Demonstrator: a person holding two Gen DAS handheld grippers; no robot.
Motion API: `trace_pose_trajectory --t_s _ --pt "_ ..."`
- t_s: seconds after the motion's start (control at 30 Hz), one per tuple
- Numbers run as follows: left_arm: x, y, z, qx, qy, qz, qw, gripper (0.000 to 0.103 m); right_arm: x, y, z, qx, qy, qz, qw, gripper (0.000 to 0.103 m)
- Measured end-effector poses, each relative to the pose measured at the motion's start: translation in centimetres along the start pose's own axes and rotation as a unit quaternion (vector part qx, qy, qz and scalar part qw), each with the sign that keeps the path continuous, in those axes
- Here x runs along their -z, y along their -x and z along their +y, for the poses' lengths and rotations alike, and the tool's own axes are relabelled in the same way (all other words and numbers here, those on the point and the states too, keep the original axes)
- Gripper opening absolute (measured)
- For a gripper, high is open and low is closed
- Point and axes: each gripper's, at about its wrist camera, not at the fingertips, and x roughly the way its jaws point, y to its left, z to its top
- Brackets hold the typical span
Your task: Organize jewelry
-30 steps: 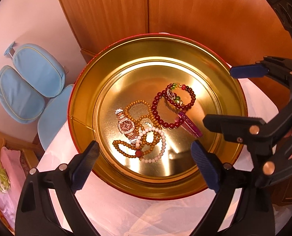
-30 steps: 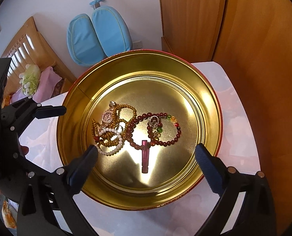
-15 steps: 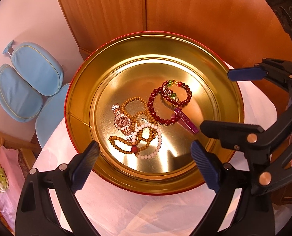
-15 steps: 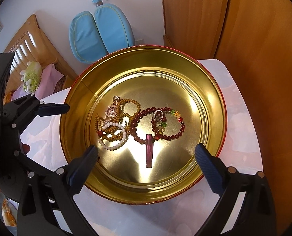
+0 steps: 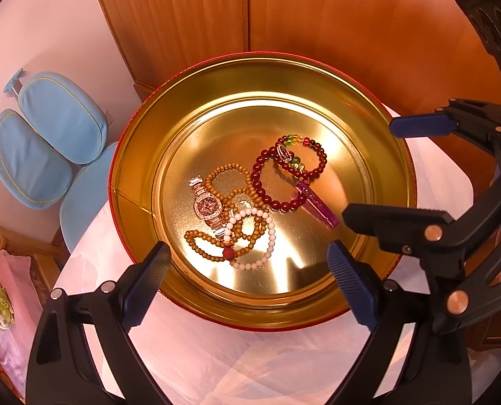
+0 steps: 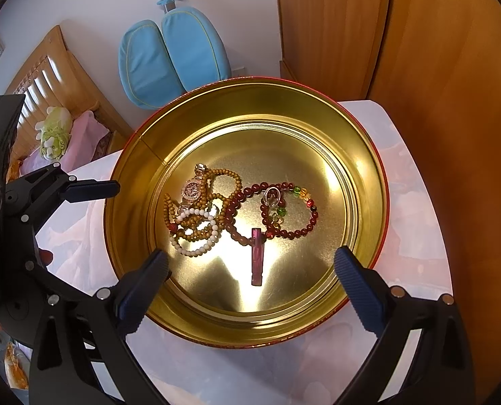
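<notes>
A round gold tin (image 5: 139, 175) (image 6: 361, 155) holds a tangle of jewelry: a jewelled watch (image 5: 208, 206) (image 6: 191, 190), tan wooden beads (image 5: 203, 249) (image 6: 230, 177), a white bead bracelet (image 5: 267, 246) (image 6: 196, 253), dark red bead bracelets (image 5: 260, 185) (image 6: 297, 233) and a purple bar pendant (image 5: 318, 207) (image 6: 257, 256). My left gripper (image 5: 247, 287) is open and empty over the tin's near rim. My right gripper (image 6: 250, 287) is open and empty, also at the near rim, and shows at the right of the left wrist view (image 5: 385, 175).
The tin sits on a small table with a white cloth (image 5: 233, 354) (image 6: 412, 202). Wooden wardrobe doors (image 5: 250, 17) stand close behind. A blue chair (image 5: 47, 145) (image 6: 172, 57) and a bed with a green plush (image 6: 52, 131) lie to the left.
Both grippers have drawn back slightly from the tin, which sits a little higher in both views. The jewelry has not moved. Both grippers stay open.
</notes>
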Motion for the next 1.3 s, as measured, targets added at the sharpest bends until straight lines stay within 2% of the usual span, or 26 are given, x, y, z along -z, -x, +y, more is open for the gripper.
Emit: trace_pose_trajectory --t_s 1.3 --pt "0.57 -0.14 -0.11 0.01 0.002 0.002 0.9999 0.091 0.46 -0.02 -0.26 -0.007 -0.005 0.003 1.0 0.099"
